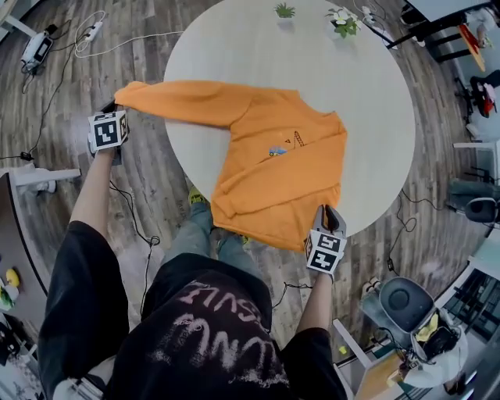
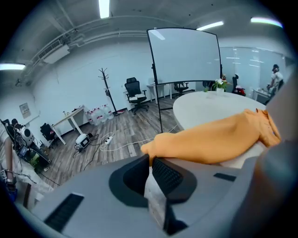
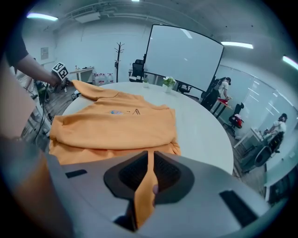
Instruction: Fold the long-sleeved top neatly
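Note:
An orange long-sleeved top [image 1: 273, 164] lies on the round white table [image 1: 367, 86], its body folded over itself near the front edge. One sleeve [image 1: 176, 98] stretches out to the left past the table's rim. My left gripper [image 1: 111, 117] is shut on that sleeve's cuff [image 2: 156, 145], off the table's left side. My right gripper [image 1: 330, 226] is shut on the top's hem [image 3: 148, 186] at the front right corner; a strip of orange cloth runs between its jaws. The top's small printed motif [image 3: 121, 112] faces up.
Two small potted plants [image 1: 285, 11] [image 1: 342, 21] stand at the table's far edge. Cables and a power strip [image 1: 92, 31] lie on the wooden floor at the left. A chair [image 1: 406, 301] and a desk stand at the right. The person's legs are against the table's front.

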Demonstrator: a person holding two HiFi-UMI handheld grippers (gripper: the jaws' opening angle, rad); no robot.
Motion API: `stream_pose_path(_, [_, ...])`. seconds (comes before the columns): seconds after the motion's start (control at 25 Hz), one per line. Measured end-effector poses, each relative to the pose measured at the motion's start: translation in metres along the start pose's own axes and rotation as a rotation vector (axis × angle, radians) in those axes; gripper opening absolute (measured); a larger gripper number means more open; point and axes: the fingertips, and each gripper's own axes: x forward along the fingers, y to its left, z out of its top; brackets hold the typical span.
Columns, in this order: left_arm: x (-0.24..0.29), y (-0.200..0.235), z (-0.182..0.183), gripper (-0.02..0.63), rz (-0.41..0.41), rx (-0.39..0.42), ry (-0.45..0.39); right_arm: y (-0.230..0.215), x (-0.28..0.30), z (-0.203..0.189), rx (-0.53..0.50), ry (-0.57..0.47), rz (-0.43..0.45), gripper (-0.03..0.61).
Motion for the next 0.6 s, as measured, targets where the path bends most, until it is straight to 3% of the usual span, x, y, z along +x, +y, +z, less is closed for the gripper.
stream_pose_path(0.16, [0.033,-0.001,-0.051,0.029,-0.064,0.026,0.094,0.017,0.009,0.019,-0.022,0.019,-0.009,0.046])
stream_pose_path(0.36, [0.065,-0.019,-0.112,0.055,-0.204,0.059,0.189,0.036,0.021,0.046,-0.046,0.050,-0.024,0.046])
stream_pose_path(0.52, [0.081,-0.015,-0.144,0.069,-0.263,0.017,0.234,0.053,0.033,0.065,-0.050,0.079,-0.024,0.044])
stream_pose_path(0.6, [0.089,-0.007,-0.153,0.072,-0.285,-0.050,0.234,0.062,0.037,0.076,-0.052,0.088,-0.020,0.045])
